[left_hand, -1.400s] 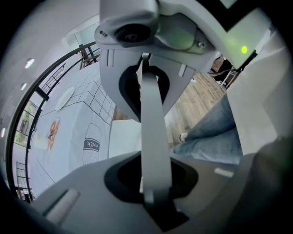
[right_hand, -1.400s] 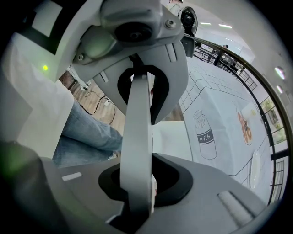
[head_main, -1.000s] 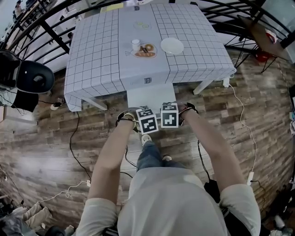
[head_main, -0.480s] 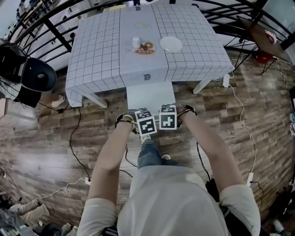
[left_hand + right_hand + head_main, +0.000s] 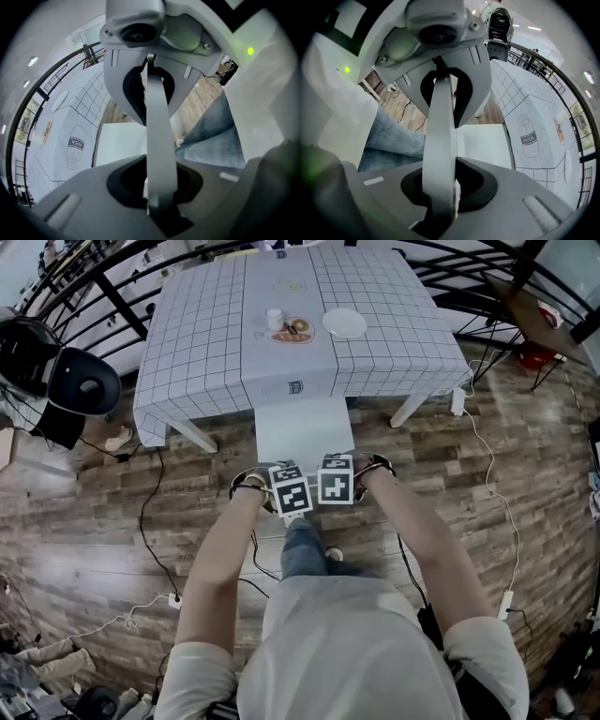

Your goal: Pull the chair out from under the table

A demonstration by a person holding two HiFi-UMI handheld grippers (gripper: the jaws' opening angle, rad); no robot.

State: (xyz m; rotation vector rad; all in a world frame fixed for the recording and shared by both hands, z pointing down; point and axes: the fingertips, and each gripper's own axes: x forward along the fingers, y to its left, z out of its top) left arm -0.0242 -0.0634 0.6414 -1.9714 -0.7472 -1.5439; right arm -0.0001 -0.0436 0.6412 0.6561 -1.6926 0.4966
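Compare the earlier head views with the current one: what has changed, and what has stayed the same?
The chair slid further out from under the table, toward the person; more white seat shows. The left gripper and right gripper moved back with it, staying clamped on its backrest. The plate stayed put on the table.

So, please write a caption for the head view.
Left gripper and right gripper hold the white chair partly under the table.

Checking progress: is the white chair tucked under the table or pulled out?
Partly out: the white chair shows most of its seat clear of the tablecloth; its far end meets the hem.
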